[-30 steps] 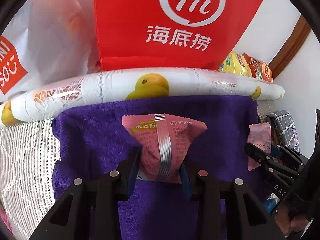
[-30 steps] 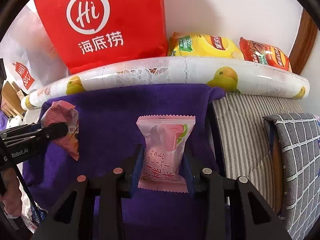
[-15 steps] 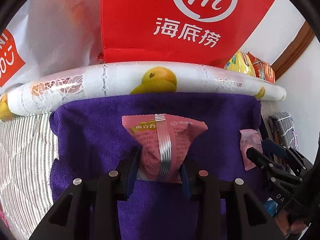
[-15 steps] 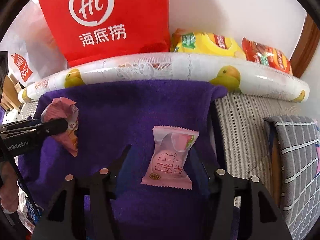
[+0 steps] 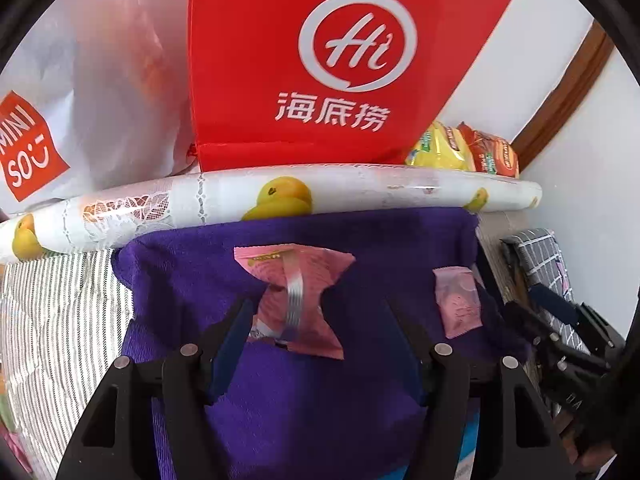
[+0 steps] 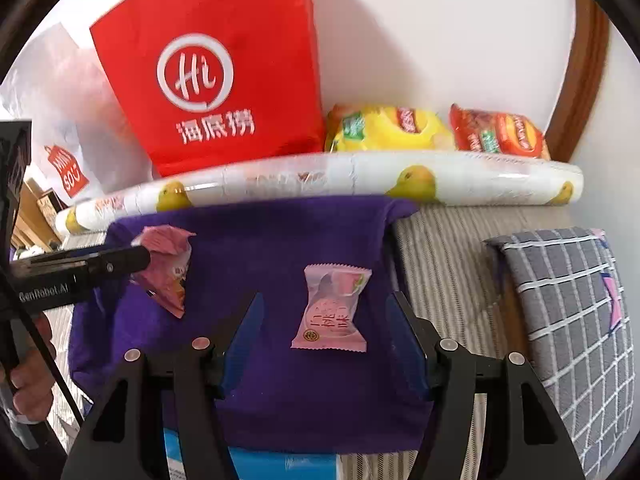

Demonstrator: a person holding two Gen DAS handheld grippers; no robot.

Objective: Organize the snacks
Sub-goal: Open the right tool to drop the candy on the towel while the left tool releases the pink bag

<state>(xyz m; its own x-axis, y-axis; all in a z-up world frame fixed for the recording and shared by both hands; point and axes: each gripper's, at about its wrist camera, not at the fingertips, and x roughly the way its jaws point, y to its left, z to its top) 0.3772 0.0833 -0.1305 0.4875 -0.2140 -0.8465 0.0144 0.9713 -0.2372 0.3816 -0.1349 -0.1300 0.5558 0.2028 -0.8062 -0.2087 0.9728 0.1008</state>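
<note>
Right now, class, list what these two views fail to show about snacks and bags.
Contents of the red bag: both views, opaque wall.
Front print of the left pink packet: left wrist shows only its back seam; right wrist, the left gripper covers part.
Most of the blue box: right wrist, under purple towel, cut by edge.

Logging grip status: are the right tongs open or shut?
Open: right tongs spread, fingers clear of the pink snack lying on the purple towel.

Two pink snack packets (image 5: 294, 300) (image 6: 332, 308) lying flat, apart, on purple towel (image 6: 256, 240).
</note>
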